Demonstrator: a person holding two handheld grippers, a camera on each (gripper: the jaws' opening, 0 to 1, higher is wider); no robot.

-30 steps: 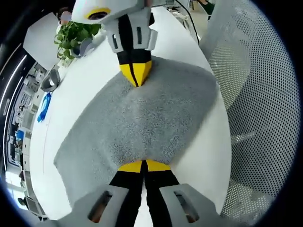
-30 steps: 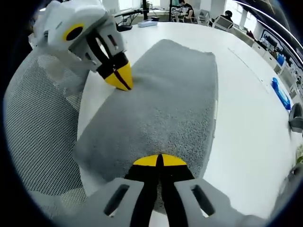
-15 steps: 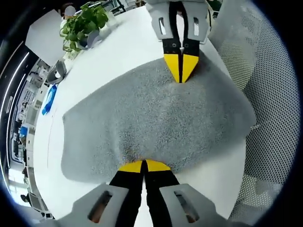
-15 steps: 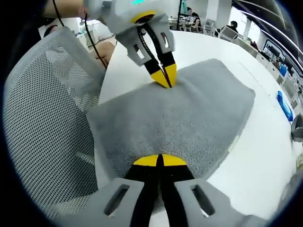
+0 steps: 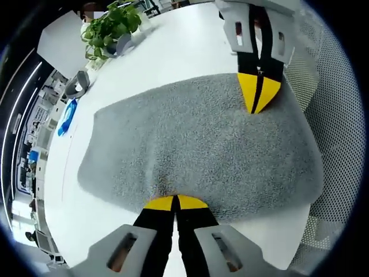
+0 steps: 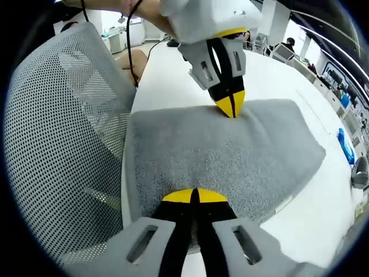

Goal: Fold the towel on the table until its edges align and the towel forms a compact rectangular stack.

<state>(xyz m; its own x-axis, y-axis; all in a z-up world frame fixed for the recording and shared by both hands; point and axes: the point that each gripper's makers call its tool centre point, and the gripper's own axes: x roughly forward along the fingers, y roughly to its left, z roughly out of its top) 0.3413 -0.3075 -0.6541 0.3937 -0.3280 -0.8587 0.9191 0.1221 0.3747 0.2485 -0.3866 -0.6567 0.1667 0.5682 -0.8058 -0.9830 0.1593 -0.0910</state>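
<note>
A grey towel (image 5: 196,150) lies spread on the white table (image 5: 173,52). My left gripper (image 5: 175,202) is shut on the towel's near edge, its yellow tips pressed together. Across the towel in the left gripper view, my right gripper (image 5: 258,98) is shut on the opposite edge. In the right gripper view, the same towel (image 6: 225,161) stretches ahead; my right gripper (image 6: 194,196) pinches its near edge and my left gripper (image 6: 230,105) pinches the far edge. A hand holds the left gripper from above.
A mesh office chair (image 6: 63,133) stands against the table edge beside the towel. A potted plant (image 5: 112,26), a roll of tape (image 5: 78,88) and a blue object (image 5: 66,115) sit on the table's far side. White table surface lies beyond the towel.
Both grippers have swung round with the towel held between them, turning it on the table. The towel now lies broadside across both views instead of lengthwise.
</note>
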